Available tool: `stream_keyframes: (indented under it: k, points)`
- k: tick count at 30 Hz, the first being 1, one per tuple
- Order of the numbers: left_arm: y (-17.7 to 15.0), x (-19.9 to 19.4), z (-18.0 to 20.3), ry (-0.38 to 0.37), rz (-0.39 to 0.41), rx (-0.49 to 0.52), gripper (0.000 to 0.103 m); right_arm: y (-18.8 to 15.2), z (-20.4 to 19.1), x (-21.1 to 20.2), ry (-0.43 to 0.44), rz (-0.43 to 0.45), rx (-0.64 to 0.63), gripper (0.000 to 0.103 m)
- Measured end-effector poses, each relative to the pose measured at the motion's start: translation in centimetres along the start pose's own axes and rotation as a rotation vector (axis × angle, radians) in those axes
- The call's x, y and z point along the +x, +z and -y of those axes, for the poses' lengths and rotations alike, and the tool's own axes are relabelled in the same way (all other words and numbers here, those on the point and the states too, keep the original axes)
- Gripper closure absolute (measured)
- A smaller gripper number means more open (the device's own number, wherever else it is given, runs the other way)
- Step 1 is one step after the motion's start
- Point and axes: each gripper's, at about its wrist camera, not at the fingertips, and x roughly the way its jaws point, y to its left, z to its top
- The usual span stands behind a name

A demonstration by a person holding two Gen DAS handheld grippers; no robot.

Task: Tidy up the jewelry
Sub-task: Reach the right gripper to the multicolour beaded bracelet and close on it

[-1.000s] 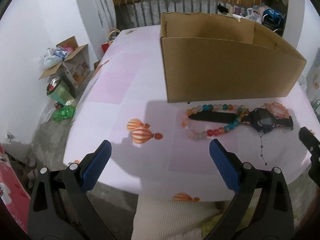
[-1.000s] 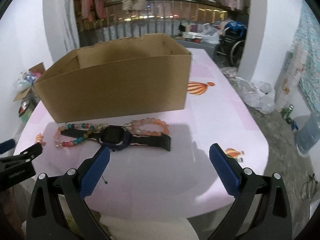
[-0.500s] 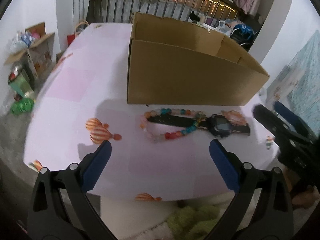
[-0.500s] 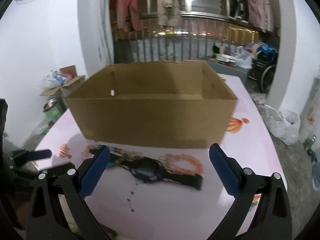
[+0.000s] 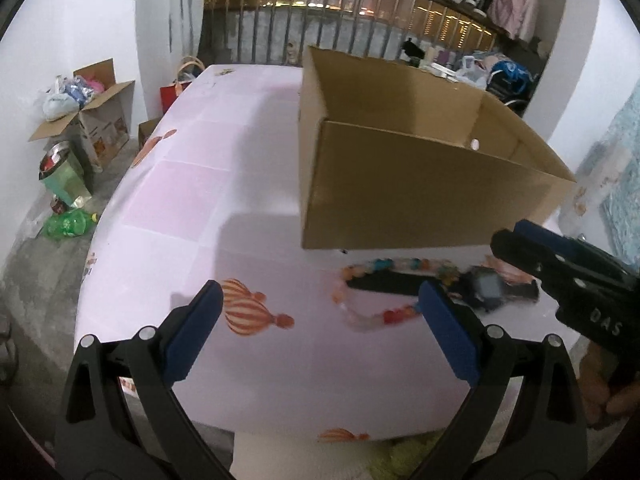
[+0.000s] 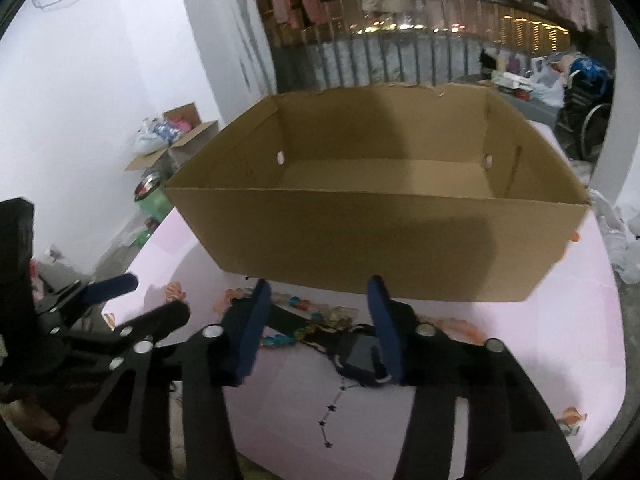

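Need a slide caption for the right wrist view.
Right claw half-closed above black smartwatch and beaded bracelets, before empty brown cardboard box.

cardboard box [image 5: 420,184] walls off jewelry's far side, near tabletop [image 5: 280,380] clear

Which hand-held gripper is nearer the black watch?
Right. The right hand-held gripper hangs just above the black watch, its jaws just closing, nothing gripped. The left hand-held gripper sits further off, beside the bead bracelet.

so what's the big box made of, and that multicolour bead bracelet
The box looks like plain brown corrugated cardboard: matte, with folded corners and a ragged torn top edge. The bead bracelet seems to be glossy glass or stone beads, some translucent, though blur leaves plastic possible.
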Motion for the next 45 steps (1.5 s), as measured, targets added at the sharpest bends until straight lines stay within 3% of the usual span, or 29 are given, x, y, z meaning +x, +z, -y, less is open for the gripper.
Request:
stream_keyframes:
  k: [4, 11, 20, 32, 42, 45]
  points:
    - [0.4, 1.1, 0.0, 0.021, -0.006, 0.036, 0.009, 0.1, -0.8, 1.5, 0.026, -0.063, -0.028, 0.072]
    - [0.4, 2.9, 1.0, -0.008, -0.047, 0.101, 0.045, 0.4, -1.3, 3.5, 0.014, -0.151, -0.073, 0.082]
    - [0.1, 4.2, 1.3, -0.034, -0.092, 0.158, 0.071, 0.4, -1.5, 5.6, -0.007, -0.229, -0.129, 0.091]
    - [0.2, 5.8, 0.8, -0.035, -0.147, 0.154, 0.084, 0.6, -1.3, 7.1, -0.017, -0.277, -0.177, 0.091]
    - [0.3, 5.7, 1.2, -0.027, -0.153, 0.169, 0.085, 0.9, -2.6, 7.7, -0.02, -0.333, -0.389, 0.091]
    - [0.3, 5.7, 1.4, -0.046, -0.153, 0.16, 0.093, 1.2, -2.4, 8.0, -0.002, -0.346, -0.398, 0.093]
